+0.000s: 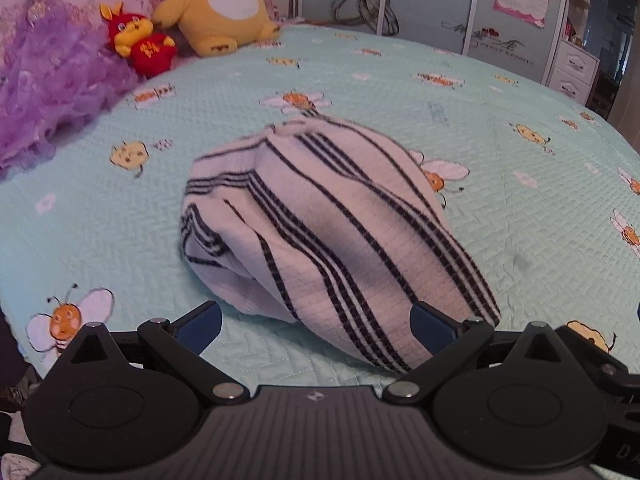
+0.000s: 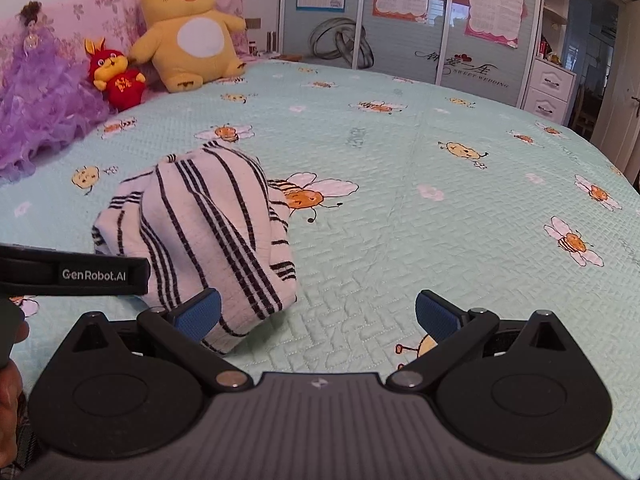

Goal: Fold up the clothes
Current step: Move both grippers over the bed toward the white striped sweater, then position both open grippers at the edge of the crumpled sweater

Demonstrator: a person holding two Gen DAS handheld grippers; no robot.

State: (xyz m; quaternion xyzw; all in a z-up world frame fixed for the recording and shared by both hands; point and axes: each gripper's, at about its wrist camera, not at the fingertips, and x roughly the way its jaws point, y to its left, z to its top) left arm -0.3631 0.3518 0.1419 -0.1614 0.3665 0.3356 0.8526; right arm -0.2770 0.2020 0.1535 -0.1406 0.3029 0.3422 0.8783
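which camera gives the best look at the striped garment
The left wrist view: the striped garment fills the middle of the frame, folds and stripes clear, only its near edge hidden by a finger. In the right wrist view it sits off to the left, partly behind a finger and a black strap.

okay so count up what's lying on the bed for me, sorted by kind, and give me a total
Soft plush toys: 2, a big yellow plush animal with a white belly and a small red and yellow plush rabbit
Dolls: 1, a doll in a ruffled purple gown
Clothes: 1, a bundled white cloth with black stripes
Total: 4
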